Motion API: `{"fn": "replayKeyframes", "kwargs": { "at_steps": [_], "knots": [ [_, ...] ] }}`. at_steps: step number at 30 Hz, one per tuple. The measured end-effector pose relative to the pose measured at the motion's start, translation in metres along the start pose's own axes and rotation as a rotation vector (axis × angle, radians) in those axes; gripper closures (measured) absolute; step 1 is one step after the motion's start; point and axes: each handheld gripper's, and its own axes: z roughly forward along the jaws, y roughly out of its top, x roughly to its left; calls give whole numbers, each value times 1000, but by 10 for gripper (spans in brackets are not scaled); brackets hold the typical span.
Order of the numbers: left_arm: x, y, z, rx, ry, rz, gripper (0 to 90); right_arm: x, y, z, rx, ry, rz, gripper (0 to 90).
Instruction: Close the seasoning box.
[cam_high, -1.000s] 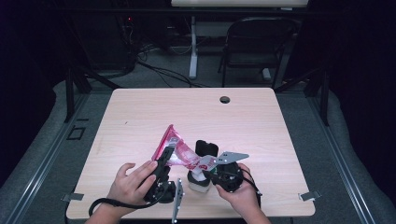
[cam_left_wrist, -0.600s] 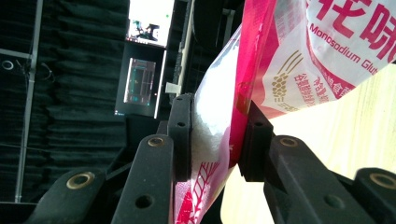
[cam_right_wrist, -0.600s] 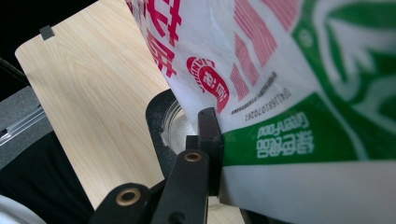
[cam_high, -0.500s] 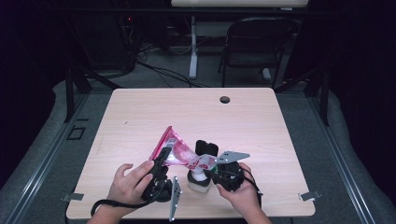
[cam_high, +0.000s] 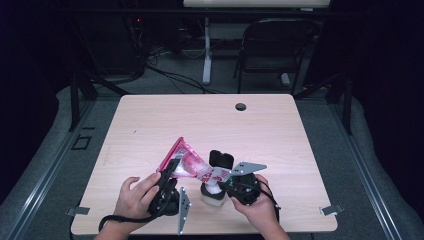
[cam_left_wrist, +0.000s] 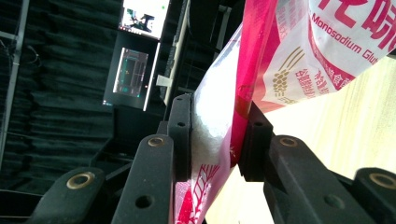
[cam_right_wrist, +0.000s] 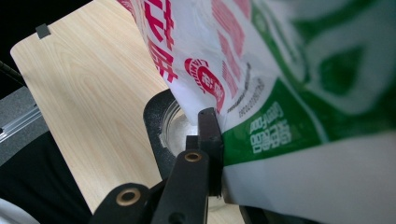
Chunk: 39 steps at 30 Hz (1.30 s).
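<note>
Near edge of the table (cam_high: 150, 125): both my hands work close to it. My left gripper (cam_high: 170, 172) pinches the pink-and-white seasoning bag (cam_high: 187, 165); in the left gripper view its jaws press on a fold of the bag (cam_left_wrist: 219, 116), white granules bulging through the clear film. My right gripper (cam_high: 231, 181) holds the bag's lower end; in the right gripper view one jaw lies flat against the glossy printed plastic (cam_right_wrist: 261, 93), the other is hidden behind it, so I read it as clamped on the bag. The bag slopes from upper left down to a clear jar (cam_high: 212, 192) with a black rim (cam_right_wrist: 156, 126). A black lid (cam_high: 220, 159) sits just behind the jar. Beyond this, the pale wood-grain top lies open to the far edge, with a round grommet hole (cam_high: 241, 106). A folding chair (cam_high: 272, 50) stands past the table.
</note>
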Motion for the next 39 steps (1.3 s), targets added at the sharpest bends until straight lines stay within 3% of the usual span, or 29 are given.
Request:
{"fn": "replayKeyframes", "kwargs": {
  "at_steps": [39],
  "knots": [
    [-8, -23, 9, 30, -72, -107, 711, 0, 2, 1, -11, 0, -5, 900]
  ]
}}
